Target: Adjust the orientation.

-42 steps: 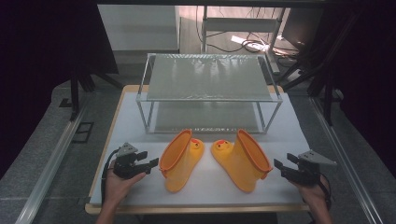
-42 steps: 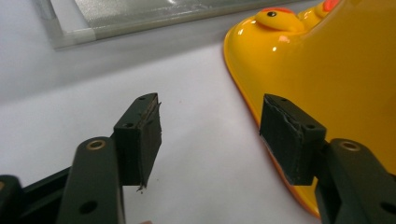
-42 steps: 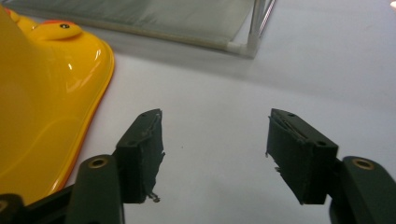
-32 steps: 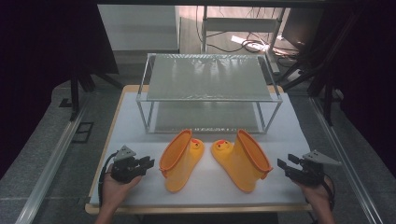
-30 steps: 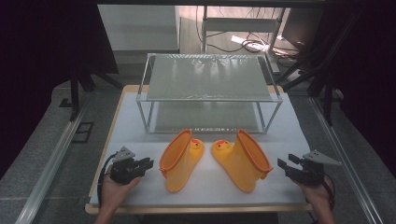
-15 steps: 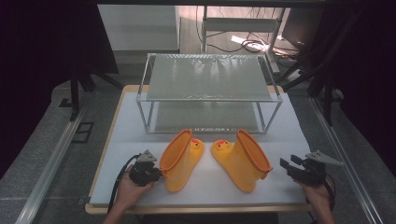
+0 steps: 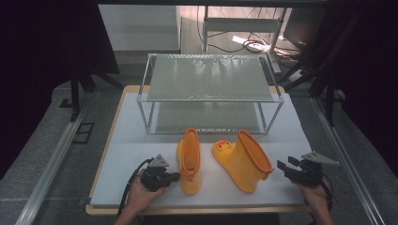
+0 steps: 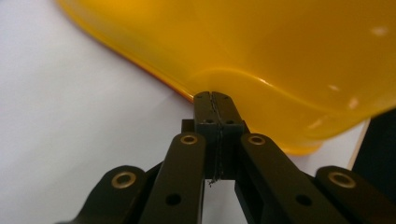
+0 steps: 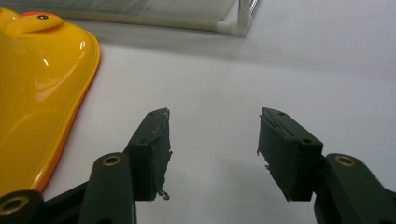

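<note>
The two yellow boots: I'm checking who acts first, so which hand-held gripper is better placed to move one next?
Left. The left hand-held gripper has its jaws shut, its tips against the left boot. The right hand-held gripper stands open, apart from the right boot.

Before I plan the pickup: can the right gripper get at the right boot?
Probably yes: the right gripper is open, beside the right boot, with bare mat between.
</note>
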`<action>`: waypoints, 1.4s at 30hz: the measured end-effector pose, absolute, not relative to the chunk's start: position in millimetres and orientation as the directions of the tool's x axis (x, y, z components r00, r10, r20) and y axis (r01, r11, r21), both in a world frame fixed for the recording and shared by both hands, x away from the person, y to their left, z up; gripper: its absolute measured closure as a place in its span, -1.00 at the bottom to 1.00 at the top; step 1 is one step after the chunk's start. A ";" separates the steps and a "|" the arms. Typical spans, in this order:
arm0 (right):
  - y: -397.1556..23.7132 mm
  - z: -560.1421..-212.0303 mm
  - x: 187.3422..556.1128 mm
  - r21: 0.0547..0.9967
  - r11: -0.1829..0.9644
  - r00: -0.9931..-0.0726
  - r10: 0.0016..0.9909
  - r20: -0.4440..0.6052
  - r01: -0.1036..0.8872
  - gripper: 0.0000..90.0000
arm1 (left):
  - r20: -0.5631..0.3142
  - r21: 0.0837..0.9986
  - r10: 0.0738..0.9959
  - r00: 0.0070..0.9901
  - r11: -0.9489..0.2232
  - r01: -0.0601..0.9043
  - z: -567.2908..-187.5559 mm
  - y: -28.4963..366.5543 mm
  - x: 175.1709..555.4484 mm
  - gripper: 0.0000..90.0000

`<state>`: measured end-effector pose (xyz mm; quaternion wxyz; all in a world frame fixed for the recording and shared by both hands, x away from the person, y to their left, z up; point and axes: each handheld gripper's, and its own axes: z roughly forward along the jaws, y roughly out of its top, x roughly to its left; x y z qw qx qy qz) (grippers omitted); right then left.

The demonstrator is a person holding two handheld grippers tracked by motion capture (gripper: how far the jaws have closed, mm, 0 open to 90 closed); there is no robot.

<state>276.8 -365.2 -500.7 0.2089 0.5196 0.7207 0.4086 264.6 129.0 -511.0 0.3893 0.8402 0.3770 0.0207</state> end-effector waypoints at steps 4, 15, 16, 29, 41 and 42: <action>-365.5 -501.9 277.4 0.803 0.126 -0.371 0.920 0.125 0.583 -0.05 | -0.259 0.669 0.635 0.728 -0.426 0.609 -510.9 116.3 265.0 1.00; -368.1 -501.3 276.8 0.804 0.121 -0.366 0.922 0.127 0.582 -0.05 | -0.228 0.688 0.709 0.668 -0.368 0.625 -501.5 134.0 279.5 0.96; -368.1 -501.3 276.8 0.804 0.121 -0.366 0.922 0.127 0.582 -0.05 | -0.228 0.688 0.709 0.668 -0.368 0.625 -501.5 134.0 279.5 0.96; -364.8 -505.0 278.5 0.795 0.135 -0.375 0.919 0.124 0.591 -0.05 | -0.249 0.661 0.816 0.521 -0.250 0.708 -518.2 156.7 364.1 0.99; -363.0 -506.1 279.9 0.793 0.142 -0.382 0.916 0.122 0.592 -0.05 | -0.242 0.677 0.796 0.555 -0.272 0.684 -516.8 143.6 359.9 1.00; -362.7 -506.0 279.9 0.793 0.142 -0.383 0.916 0.121 0.592 -0.05 | -0.249 0.679 0.792 0.557 -0.268 0.684 -516.9 140.3 359.7 1.00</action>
